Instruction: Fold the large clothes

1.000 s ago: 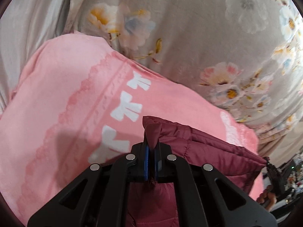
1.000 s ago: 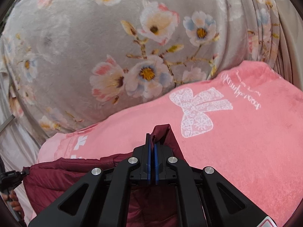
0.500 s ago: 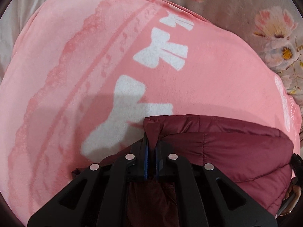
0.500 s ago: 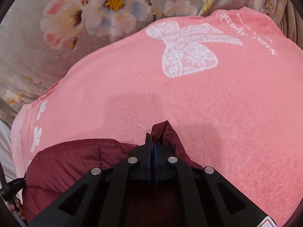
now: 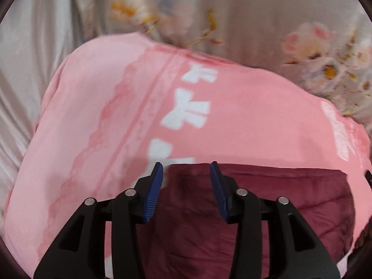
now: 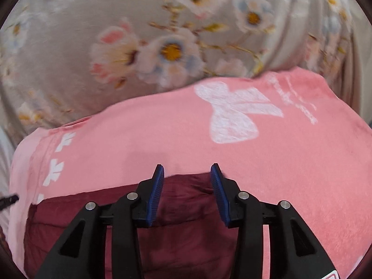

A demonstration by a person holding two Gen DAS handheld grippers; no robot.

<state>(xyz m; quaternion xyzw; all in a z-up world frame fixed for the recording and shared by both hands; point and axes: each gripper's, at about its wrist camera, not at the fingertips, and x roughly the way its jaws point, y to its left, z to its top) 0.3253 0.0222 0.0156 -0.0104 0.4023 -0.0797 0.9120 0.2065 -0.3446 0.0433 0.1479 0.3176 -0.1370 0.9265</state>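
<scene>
Left gripper [image 5: 186, 174]: jaws spread wide, blue ribbed pads [image 5: 153, 195] bare, nothing held between them. Tips sit over the far left corner of the jacket [image 5: 267, 209]; whether they touch the cloth cannot be told.

Right gripper [image 6: 187, 176]: jaws likewise wide apart, blue pads [image 6: 155, 197] bare, gripping nothing. Tips sit above the far right corner of the jacket [image 6: 186, 195], whose edge runs between them.

Jacket: maroon, quilted, lying flat with a straight far edge. It rests on the blanket [image 5: 104, 127], near its front, and spans the gap between the two grippers. In the left view it fills the lower middle and right; in the right view, the lower left and middle.

Blanket: pink, plush. A lace-pattern band and a row of white bows [image 5: 188, 114] run along its left side. A large white lace bow [image 6: 234, 114] and white script lie toward its right side. It extends past the jacket on the far, left and right sides.

Bedcover [image 6: 93, 34]: grey, printed with pink, white and blue flowers, lying beyond the blanket's far edge. Blurred in both views.

Pale cloth [image 5: 30, 58]: plain, creased, at the far left of the left view, beside the blanket.
</scene>
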